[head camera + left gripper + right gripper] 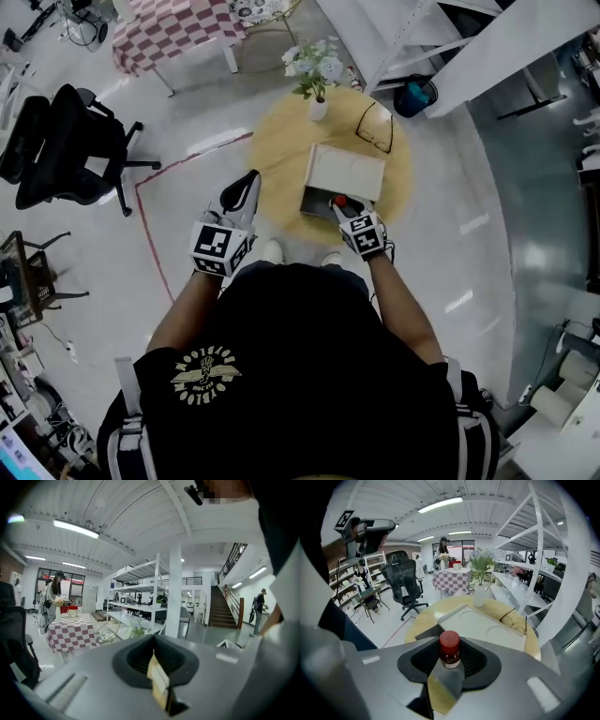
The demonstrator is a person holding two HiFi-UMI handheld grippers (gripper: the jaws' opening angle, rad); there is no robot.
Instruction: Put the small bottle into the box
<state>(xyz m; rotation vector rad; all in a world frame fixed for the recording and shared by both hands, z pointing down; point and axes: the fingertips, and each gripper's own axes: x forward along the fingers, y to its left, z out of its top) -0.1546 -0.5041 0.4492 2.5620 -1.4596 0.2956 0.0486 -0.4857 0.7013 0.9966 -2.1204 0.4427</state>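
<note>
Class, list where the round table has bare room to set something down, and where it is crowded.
Bare: the table's left side, bordered by vase and box. Crowded: far edge, with vase and glasses; near edge, where the right claw holds the bottle at the box.

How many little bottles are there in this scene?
1. The red-capped small bottle is held by the right gripper, beside the box. Others may be hidden inside it.

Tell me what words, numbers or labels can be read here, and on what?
Nothing reads clearly.
On the black shirt, the emblem: curved lettering, too small and blurred to read.
On the small bottle: no legible label.
On the left gripper and right gripper: square marker patterns only, no letters.
</note>
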